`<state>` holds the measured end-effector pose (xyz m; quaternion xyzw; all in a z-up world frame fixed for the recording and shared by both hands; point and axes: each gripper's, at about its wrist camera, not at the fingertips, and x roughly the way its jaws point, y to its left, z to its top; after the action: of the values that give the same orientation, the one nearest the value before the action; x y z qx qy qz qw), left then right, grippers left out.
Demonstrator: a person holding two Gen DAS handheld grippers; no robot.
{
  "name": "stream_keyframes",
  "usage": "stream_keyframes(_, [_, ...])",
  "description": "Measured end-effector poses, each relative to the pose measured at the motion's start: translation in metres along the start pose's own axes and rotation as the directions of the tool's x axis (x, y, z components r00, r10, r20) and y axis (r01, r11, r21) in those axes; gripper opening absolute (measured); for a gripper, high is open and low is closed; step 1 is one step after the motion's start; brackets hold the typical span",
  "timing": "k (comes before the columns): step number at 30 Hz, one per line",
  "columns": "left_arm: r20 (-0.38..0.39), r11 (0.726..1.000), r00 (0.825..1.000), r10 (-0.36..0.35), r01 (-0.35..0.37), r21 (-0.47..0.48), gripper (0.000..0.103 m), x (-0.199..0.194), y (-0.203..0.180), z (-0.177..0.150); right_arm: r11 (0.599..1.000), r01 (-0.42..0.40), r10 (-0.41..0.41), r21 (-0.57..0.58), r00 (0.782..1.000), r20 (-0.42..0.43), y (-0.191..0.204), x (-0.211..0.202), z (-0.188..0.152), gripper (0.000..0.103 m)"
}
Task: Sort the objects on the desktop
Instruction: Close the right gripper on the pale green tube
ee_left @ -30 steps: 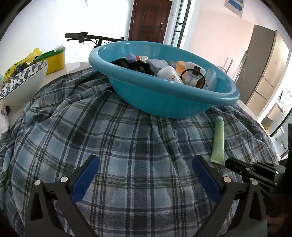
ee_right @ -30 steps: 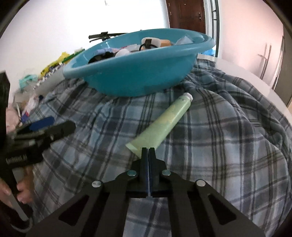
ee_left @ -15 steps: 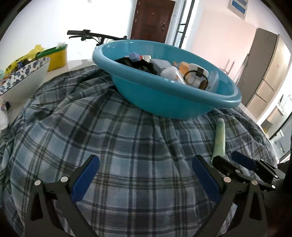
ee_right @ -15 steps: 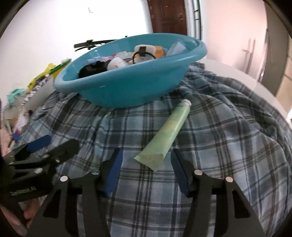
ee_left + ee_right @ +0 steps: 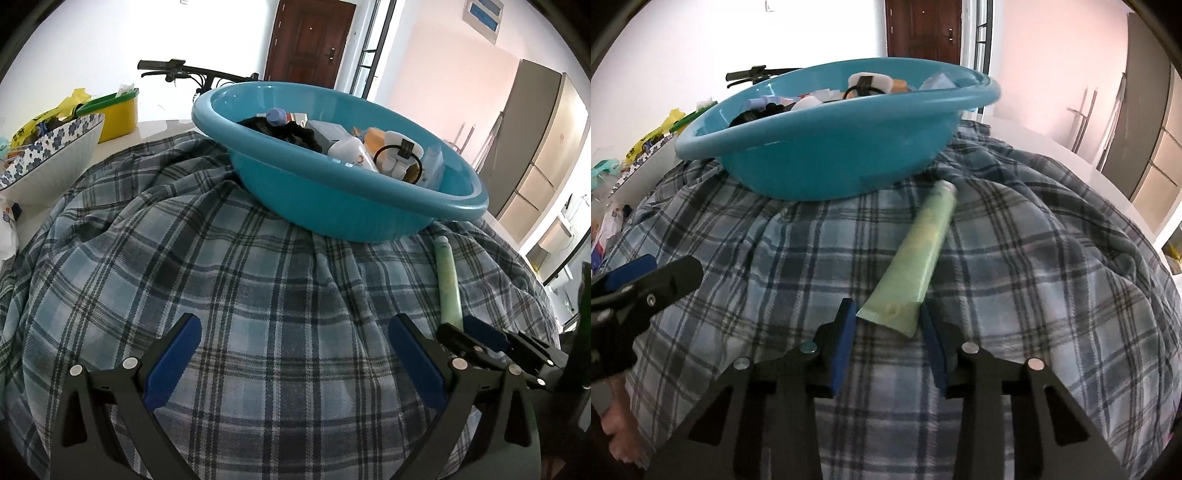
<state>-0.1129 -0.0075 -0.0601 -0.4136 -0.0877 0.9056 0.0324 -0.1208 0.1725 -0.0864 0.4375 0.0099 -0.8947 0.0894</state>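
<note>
Green tube [image 5: 916,258] lay on the plaid cloth [image 5: 1015,280] just in front of the blue basin [image 5: 831,155], cap toward it. Left of the tube, the left gripper [image 5: 295,358] hung with its fingers wide apart, holding nothing. The right gripper [image 5: 888,325] was closing on the tube's flat crimped end, pads not yet pressing. So shallow a bite risked slipping off. A patterned bowl [image 5: 55,155] stood far left of the basin, whose rim overhung the cap.

The right tool [image 5: 886,317] is closing around the flat end of a green tube [image 5: 916,266] lying on plaid cloth [image 5: 1034,295].
</note>
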Motion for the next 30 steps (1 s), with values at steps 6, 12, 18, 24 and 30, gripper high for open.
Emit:
stream_keyframes(6, [-0.004, 1.000, 1.000, 0.005, -0.005, 0.010, 0.103, 0.002, -0.001, -0.001, 0.998, -0.050, 0.050, -0.029, 0.999, -0.019, -0.002, -0.016, -0.018, 0.034])
stream_keyframes(12, [-0.003, 1.000, 1.000, 0.004, -0.004, 0.015, 0.103, 0.002, -0.002, -0.001, 0.989, -0.135, 0.129, -0.067, 0.987, -0.094, -0.004, -0.036, -0.039, 0.035])
stream_keyframes(18, [0.010, 0.999, 1.000, -0.022, 0.022, 0.041, 0.103, -0.002, -0.009, -0.002, 0.995, -0.082, 0.079, -0.050, 0.995, -0.062, -0.011, -0.045, -0.041, 0.037])
stream_keyframes(24, [-0.016, 0.994, 0.998, -0.059, 0.060, 0.094, 0.103, 0.000, -0.020, -0.005, 0.997, -0.073, 0.073, 0.036, 0.997, 0.006, -0.016, -0.037, -0.019, 0.037])
stream_keyframes(30, [-0.014, 0.993, 0.997, -0.072, 0.073, 0.095, 0.103, -0.001, -0.021, -0.006, 0.997, -0.048, 0.047, 0.056, 0.998, 0.029, -0.013, -0.022, 0.001, 0.036])
